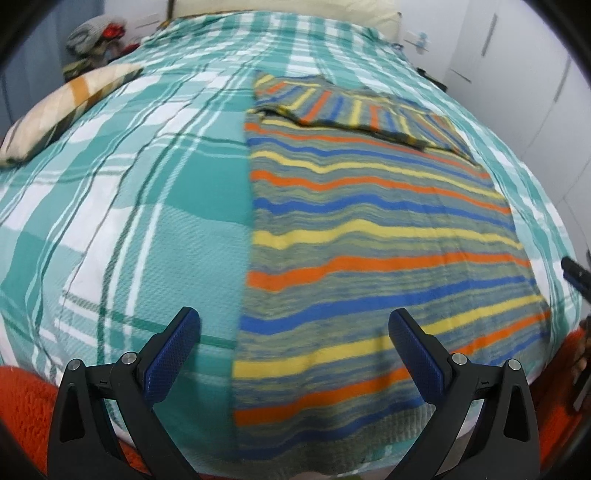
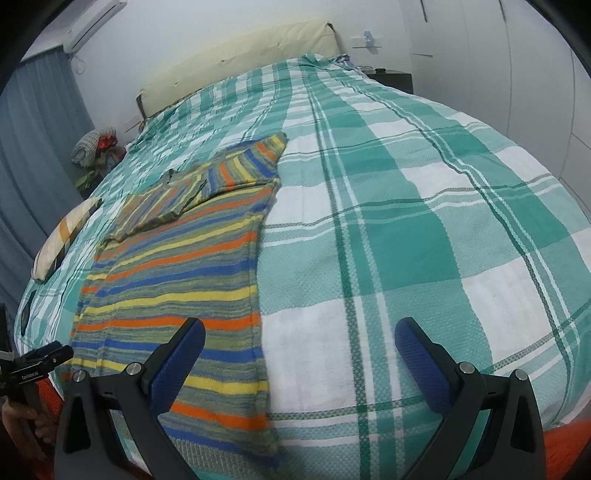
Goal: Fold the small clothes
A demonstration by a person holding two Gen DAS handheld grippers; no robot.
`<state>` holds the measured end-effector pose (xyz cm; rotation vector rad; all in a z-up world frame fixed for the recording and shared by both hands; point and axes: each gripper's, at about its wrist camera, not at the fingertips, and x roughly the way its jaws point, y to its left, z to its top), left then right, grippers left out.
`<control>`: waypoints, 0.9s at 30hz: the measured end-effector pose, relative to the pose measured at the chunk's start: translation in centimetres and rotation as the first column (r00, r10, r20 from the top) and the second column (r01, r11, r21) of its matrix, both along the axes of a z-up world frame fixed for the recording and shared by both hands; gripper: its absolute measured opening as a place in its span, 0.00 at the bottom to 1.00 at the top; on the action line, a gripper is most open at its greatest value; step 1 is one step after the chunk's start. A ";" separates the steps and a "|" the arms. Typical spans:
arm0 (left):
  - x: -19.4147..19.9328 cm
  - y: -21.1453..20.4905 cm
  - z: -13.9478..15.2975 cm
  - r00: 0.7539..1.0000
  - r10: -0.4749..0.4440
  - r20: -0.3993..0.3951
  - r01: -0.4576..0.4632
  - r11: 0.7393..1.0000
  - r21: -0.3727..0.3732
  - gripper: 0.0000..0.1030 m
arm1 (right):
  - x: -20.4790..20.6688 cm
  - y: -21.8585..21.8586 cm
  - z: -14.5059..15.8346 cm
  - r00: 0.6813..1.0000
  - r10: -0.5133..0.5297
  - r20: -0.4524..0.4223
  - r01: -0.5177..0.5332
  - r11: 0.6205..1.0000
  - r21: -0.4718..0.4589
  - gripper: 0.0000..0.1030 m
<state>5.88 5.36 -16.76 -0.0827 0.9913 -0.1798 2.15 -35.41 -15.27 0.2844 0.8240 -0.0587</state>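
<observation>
Left claw (image 1: 293,334): jaws wide apart, nothing in them, hovering over the near end of the bed (image 1: 155,236), straddling the sweater's left edge. Left finger sits over bare plaid cover, right finger over the knit.

Sweater (image 1: 369,229): striped, lying flat on the bed, near hem at the bed's near edge, running away toward the headboard (image 2: 240,55). Body looks already narrowed to a long strip with straight side edges; a sleeve (image 1: 354,110) is folded across the far end. Judgement: side folds done, crosswise fold not yet done.

Right claw (image 2: 299,338): also gaping, empty, hovering over the sweater's right edge. Left finger over the knit, right finger over plaid cover. Neither claw appears to touch the fabric, though height can't be judged.

Next move, as a guess: each claw drops onto its near hem corner, pinches through all layers, then both lift together and carry the hem toward the far end. Needs matched height and pace or the strip skews. Knit is soft and layered, so a shallow pinch may grab only the top layer.

Around: pillow (image 1: 66,107) on the bed's left side, well apart from the sweater. Clothes pile (image 1: 96,35) beyond it at far left. Wardrobe (image 2: 517,74) on the right. Fold path over the sweater looks unobstructed; red fabric (image 1: 26,410) below the bed edge is out of the way.
</observation>
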 end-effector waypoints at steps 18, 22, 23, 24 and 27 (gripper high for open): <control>-0.4 0.1 0.2 1.000 0.019 0.023 -0.019 1.000 0.006 0.99 | -0.4 0.1 0.3 1.000 -0.001 0.011 0.001 1.000 -0.017 0.98; -0.4 0.6 0.4 0.999 0.039 0.031 -0.039 0.999 -0.001 0.99 | -0.4 -0.1 0.3 1.000 -0.010 0.011 0.011 1.000 -0.013 0.98; -0.4 0.7 0.4 0.998 0.043 0.034 -0.043 0.999 -0.004 0.99 | -0.4 0.0 0.3 1.000 -0.010 0.013 0.010 1.000 -0.013 0.98; -0.5 0.7 0.3 0.998 0.045 0.034 -0.045 0.999 -0.004 0.99 | -0.4 0.0 0.4 1.000 -0.007 0.015 0.007 1.000 -0.013 0.98; -0.2 0.6 -0.1 0.999 0.038 0.016 -0.038 0.999 0.000 0.99 | -0.3 0.2 0.3 1.000 0.005 0.011 -0.005 1.000 -0.018 0.98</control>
